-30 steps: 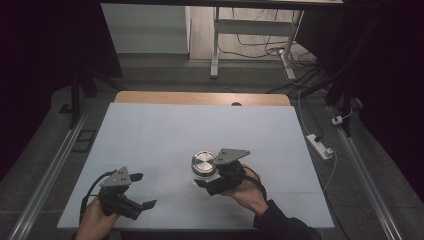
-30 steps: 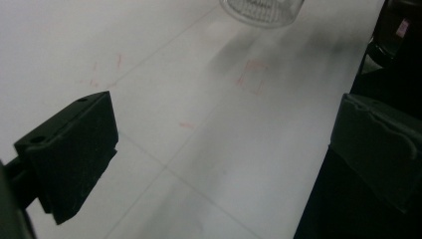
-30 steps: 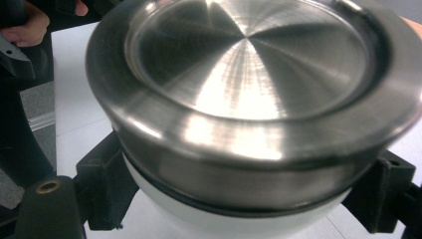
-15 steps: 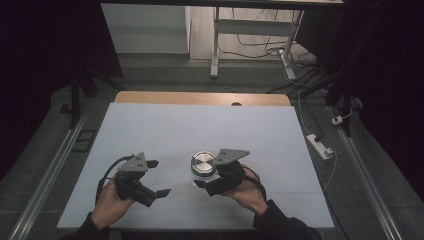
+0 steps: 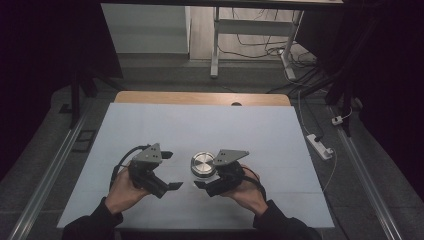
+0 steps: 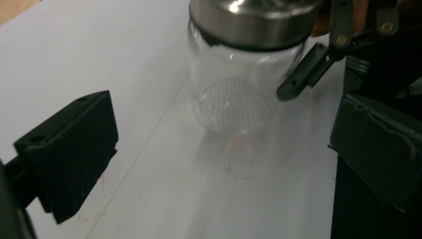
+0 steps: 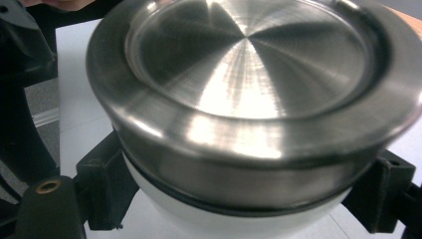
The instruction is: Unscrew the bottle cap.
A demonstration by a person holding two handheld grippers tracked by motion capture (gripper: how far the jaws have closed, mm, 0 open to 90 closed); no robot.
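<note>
You have a clear glass jar [image 6: 234, 94] standing upright on the white bench [image 5: 210, 125], near its front edge, closed by a brushed steel lid [image 7: 249, 84] with a black seal beneath.

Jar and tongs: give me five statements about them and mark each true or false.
1. The jar has a metal lid on it. True.
2. The right tongs hold the jar's glass body below the lid. True.
3. The left tongs are clamped on the lid. False: their jaws stand open, short of the jar.
4. The jar lies on its side. False: it stands upright on the white table.
5. The glass jar looks full of liquid. False: it looks empty, its patterned base visible through the glass.
</note>
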